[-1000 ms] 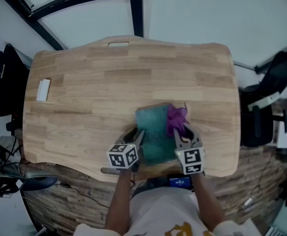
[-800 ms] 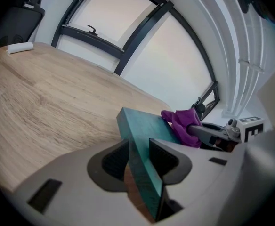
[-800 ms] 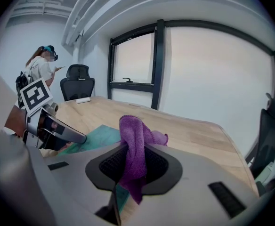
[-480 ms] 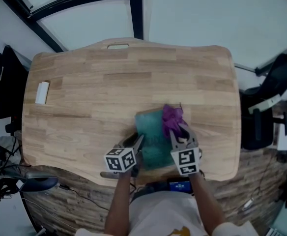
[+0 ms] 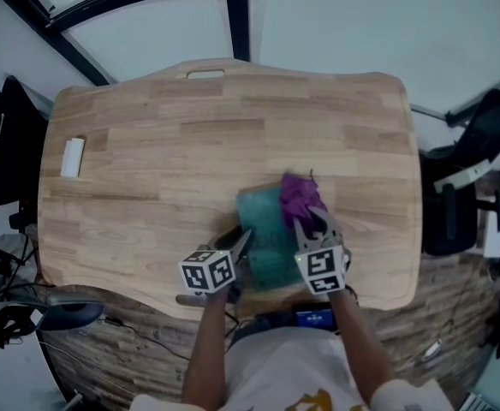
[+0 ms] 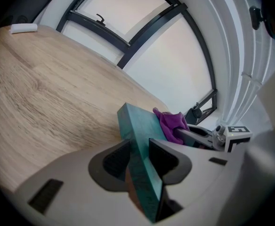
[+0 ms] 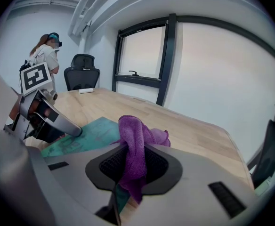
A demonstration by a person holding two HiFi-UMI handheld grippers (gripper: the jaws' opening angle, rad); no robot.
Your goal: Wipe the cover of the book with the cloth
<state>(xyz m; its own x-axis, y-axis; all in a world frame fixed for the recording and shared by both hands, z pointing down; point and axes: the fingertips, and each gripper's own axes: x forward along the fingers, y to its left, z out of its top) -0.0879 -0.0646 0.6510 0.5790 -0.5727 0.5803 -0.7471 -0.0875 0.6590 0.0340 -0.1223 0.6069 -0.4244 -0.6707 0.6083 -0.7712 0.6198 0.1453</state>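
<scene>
The light wooden table [image 5: 233, 135] carries a teal hardcover book [image 5: 263, 234]. The book lies flat close to the table's near edge, somewhat right of the middle.

The left gripper [image 5: 242, 243] is clamped on the book. In the left gripper view both jaws press against the book's left edge, towards its near corner.

The right gripper [image 5: 308, 223] is clamped on a crumpled purple cloth [image 5: 298, 193]. In the right gripper view the cloth fills the space between the jaws and a fold hangs down below them. The bunched part of the cloth rests on the cover at the book's far right corner. The right gripper reaches over the book's right side.

A small white rectangular block [image 5: 73, 157] lies near the table's left edge, well apart from the book. A slot-shaped cut-out [image 5: 205, 74] sits at the table's far edge.
</scene>
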